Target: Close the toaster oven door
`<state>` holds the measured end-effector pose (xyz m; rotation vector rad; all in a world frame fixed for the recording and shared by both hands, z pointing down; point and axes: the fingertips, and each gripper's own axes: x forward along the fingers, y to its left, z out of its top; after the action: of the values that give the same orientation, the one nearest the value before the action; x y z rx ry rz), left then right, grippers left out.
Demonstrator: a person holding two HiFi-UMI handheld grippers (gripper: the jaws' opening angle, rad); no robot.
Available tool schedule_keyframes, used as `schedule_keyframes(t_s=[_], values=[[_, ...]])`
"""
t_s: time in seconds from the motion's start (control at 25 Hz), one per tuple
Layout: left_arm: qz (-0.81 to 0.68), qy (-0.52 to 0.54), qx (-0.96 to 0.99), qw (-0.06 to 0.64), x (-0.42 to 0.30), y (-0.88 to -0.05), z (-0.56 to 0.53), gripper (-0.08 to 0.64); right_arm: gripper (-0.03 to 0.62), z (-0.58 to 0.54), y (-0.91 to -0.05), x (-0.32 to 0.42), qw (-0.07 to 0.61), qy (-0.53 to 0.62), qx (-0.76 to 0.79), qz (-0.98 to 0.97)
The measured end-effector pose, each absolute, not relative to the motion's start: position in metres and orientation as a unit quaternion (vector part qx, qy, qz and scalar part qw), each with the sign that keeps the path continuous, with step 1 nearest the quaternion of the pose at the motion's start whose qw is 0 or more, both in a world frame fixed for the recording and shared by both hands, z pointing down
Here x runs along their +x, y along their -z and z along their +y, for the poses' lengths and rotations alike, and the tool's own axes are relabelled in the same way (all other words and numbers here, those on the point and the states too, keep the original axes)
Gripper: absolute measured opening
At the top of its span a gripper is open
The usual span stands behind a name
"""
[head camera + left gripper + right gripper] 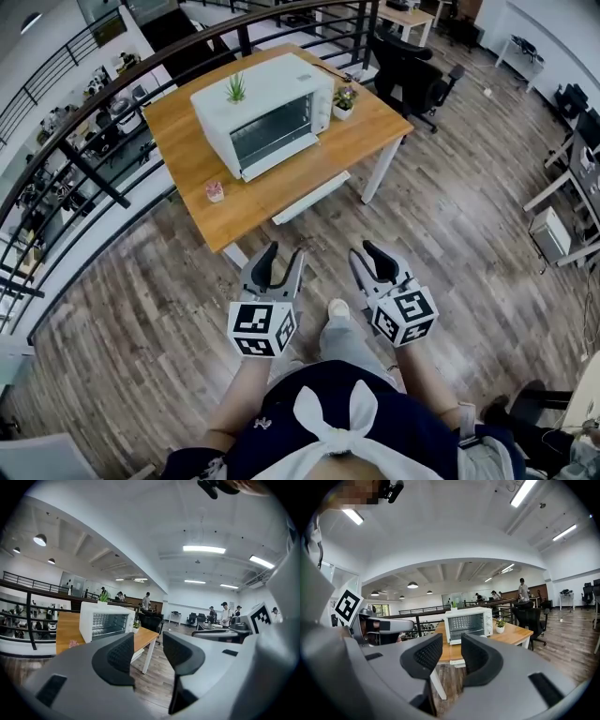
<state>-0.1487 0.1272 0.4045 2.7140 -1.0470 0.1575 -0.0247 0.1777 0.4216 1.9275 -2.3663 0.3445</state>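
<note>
A white toaster oven (267, 112) stands on a wooden table (187, 155) well ahead of me. Its front shows a dark cavity with a rack, and its door (281, 159) looks dropped open as a white strip along the bottom front. My left gripper (284, 255) and right gripper (367, 251) hover side by side over the floor, short of the table, both open and empty. The oven (104, 623) sits left of the open left gripper (147, 644) in the left gripper view. In the right gripper view the oven (468, 624) shows just above the open right gripper (451, 644).
A small green plant (236, 89) sits on the oven's top. A potted plant (344, 101) stands right of the oven and a pink one (215, 191) near the table's front edge. A black railing (94, 169) runs behind and left. An office chair (412, 75) stands at the far right.
</note>
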Motion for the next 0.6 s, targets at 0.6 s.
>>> schedule_keyframes(t_s=[0.6], values=[[-0.392,-0.076,0.904,0.155,-0.118,-0.437,0.050,0.241,0.170,0.086,-0.452,0.046,0.056,-0.144,0.607,-0.779]])
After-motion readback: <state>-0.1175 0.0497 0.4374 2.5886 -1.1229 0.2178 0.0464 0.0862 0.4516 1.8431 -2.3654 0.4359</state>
